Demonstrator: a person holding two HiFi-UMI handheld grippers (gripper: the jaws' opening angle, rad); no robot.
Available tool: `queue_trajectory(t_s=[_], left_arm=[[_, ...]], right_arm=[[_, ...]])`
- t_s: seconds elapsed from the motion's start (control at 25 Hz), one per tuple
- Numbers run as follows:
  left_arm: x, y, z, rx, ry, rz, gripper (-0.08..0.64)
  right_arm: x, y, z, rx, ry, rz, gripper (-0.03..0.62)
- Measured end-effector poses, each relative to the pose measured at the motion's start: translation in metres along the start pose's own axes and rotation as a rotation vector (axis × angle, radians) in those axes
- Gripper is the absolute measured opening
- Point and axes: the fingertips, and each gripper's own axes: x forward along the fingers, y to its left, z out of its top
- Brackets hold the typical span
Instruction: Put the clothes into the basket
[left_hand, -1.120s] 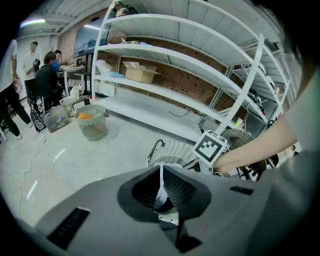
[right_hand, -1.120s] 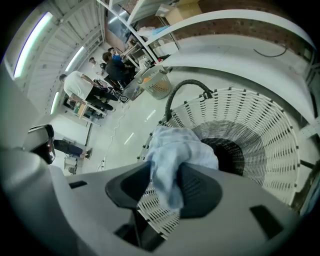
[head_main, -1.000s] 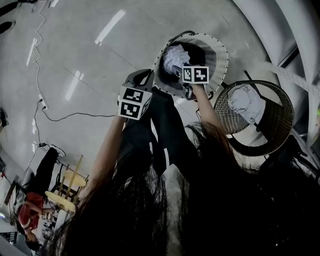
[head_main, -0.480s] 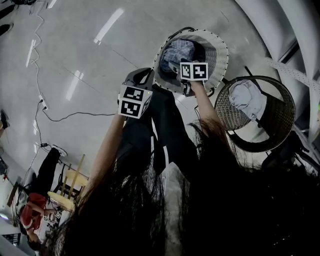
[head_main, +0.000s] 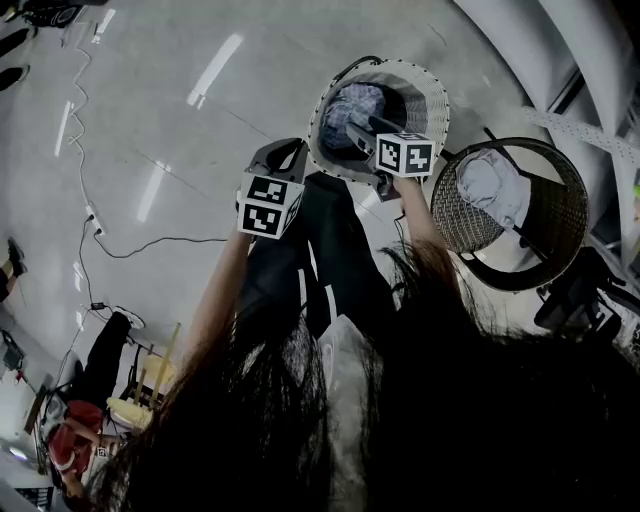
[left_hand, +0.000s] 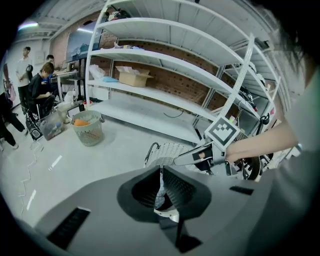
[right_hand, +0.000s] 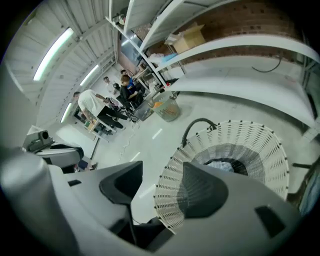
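Looking along the left gripper (left_hand: 161, 172), we see its jaws clenched on a thin fold of pale cloth (left_hand: 159, 195). The white basket (head_main: 436, 100) lies just ahead and to its right, mouth upward, with bluish clothes (head_main: 355, 105) already inside. Our right gripper (right_hand: 162, 172) is nearer, poised over the rim with jaws spread wide and nothing between them. Beside the white basket stands a dark wire basket (head_main: 455, 228) holding a pale garment (head_main: 487, 188). We judge the right arm partly blocks the left's way in.
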Motion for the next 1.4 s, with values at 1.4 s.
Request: queue_trajectory(t_s=[1.4], left_arm=[[-0.192,-0.098,0.069,0.290,-0.243,-0.334,0.029]], right_arm=[[-0.252,0.213,0.000,0.163,-0.677,-0.092,0.129]])
